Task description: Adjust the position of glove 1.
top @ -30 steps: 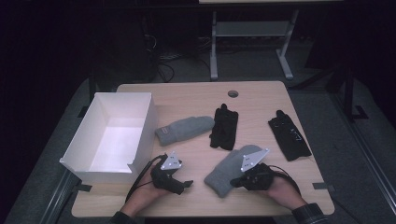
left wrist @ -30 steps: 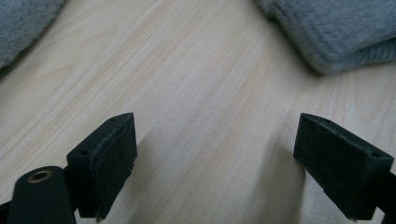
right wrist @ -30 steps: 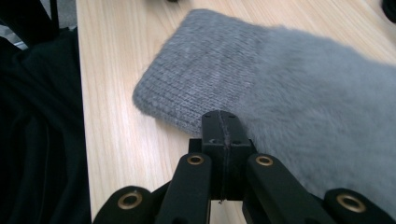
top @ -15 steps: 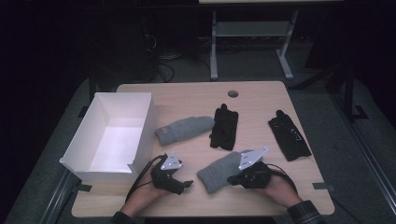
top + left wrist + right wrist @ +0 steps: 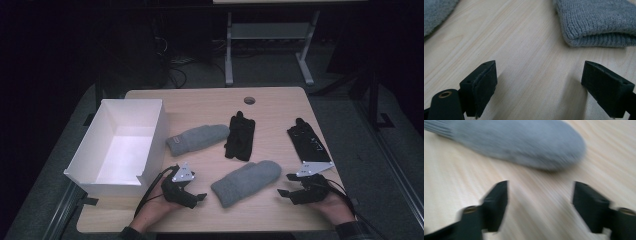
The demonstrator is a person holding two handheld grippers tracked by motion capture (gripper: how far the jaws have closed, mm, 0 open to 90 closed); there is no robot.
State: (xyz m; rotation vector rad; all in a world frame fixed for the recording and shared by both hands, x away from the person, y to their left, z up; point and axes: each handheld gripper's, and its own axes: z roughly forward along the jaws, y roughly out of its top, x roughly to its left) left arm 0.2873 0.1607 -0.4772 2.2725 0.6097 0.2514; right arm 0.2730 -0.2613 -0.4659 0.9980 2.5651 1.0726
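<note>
Two grey knit mittens lie on the wooden table: one near the front [image 5: 246, 182], one farther back [image 5: 197, 139]. A black glove [image 5: 240, 136] lies beside the far mitten, and a second black glove [image 5: 309, 142] lies at the right. My left gripper [image 5: 196, 199] rests open on the table left of the near mitten, whose ribbed cuff [image 5: 596, 22] lies just beyond its jaws [image 5: 539, 87]. My right gripper [image 5: 284, 186] stands open to the right of that mitten, facing its rounded tip [image 5: 519, 142], with bare wood between its jaws [image 5: 540, 205].
A white open box [image 5: 152, 135] stands on the table's left side, its inside bare. A round hole [image 5: 249, 100] sits near the table's far edge. Beyond the table are a dark floor with cables and a metal frame.
My right gripper has drawn back to the right, off the near grey mitten, which now lies free on the table. The left gripper has barely moved.
</note>
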